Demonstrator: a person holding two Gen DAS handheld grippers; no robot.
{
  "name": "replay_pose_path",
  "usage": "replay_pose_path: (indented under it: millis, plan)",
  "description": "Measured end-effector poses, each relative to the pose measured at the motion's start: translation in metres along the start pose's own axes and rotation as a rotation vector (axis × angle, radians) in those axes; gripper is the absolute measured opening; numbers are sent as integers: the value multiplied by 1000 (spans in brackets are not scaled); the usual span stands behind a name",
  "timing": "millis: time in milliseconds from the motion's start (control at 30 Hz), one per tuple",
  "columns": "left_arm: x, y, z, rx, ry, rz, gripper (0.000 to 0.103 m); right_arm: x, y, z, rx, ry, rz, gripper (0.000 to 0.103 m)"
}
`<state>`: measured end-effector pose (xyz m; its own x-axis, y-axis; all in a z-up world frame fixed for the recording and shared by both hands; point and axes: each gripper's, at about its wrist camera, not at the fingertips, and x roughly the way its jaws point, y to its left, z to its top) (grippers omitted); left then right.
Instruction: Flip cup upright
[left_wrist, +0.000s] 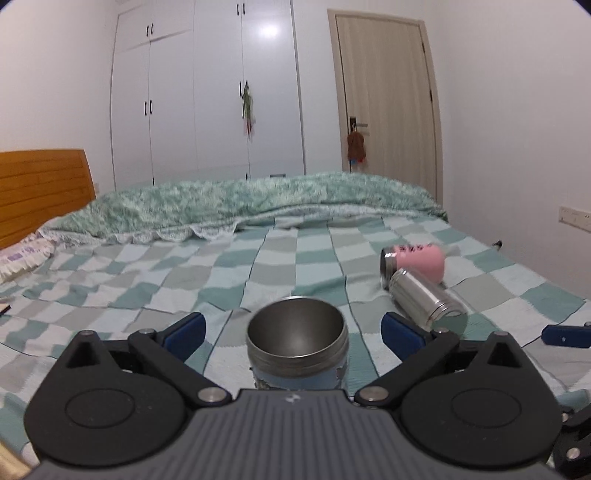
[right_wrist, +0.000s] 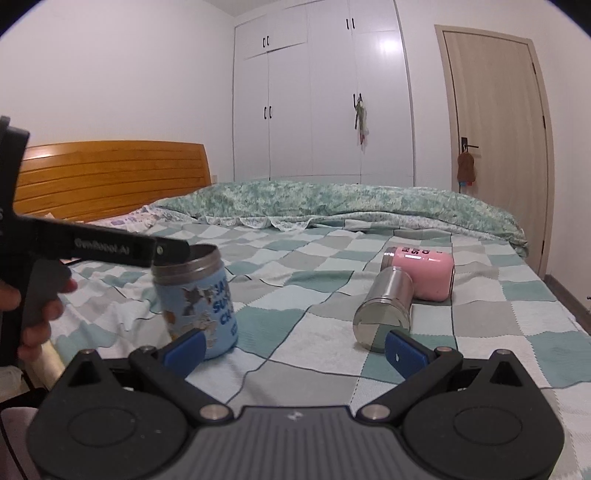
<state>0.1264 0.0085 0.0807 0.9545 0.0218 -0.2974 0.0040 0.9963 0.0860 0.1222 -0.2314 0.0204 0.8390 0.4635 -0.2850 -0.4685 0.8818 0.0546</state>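
A blue cartoon-print cup (left_wrist: 297, 347) with a steel rim stands mouth up on the checked bedspread, between the spread fingers of my left gripper (left_wrist: 293, 328), which is open and not touching it. In the right wrist view the same blue cup (right_wrist: 197, 299) leans slightly, with the left gripper's black body beside its rim. A pink cup (left_wrist: 415, 260) and a steel cup (left_wrist: 424, 299) lie on their sides to the right. My right gripper (right_wrist: 293, 349) is open and empty, with the steel cup (right_wrist: 384, 308) and the pink cup (right_wrist: 423, 271) just ahead of its right finger.
The bed carries a teal checked bedspread (right_wrist: 295, 295) and a rumpled green quilt (right_wrist: 332, 203) along the far side. A wooden headboard (right_wrist: 110, 177) stands at the left. A white wardrobe (right_wrist: 321, 92) and a door (right_wrist: 495, 147) stand behind.
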Motion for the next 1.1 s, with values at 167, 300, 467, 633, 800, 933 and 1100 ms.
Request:
replay_pose_path:
  millis: [167, 300, 467, 633, 800, 933, 1100]
  plan:
    - [-45, 3, -8, -4, -67, -16, 103, -33, 15, -2, -5, -31, -39, 103]
    - [-74, 2, -26, -1, -81, -23, 103, -59, 25, -7, -6, -61, -94, 103]
    - [-100, -1, -63, -13, -133, 17, 103, -85, 34, -22, -11, -85, -157, 103]
    - [-108, -1, -93, -55, -127, 26, 103, -99, 38, -40, -2, -101, -230, 103]
    - [-108, -7, -118, -39, -157, 56, 103, -102, 39, -62, 4, -124, -279, 103]
    - [-107, -12, -122, -24, -158, 79, 103, -101, 39, -71, 10, -127, -311, 103]
    - [-112, -15, -126, -18, -179, 69, 103, -102, 37, -73, 18, -142, -315, 103]
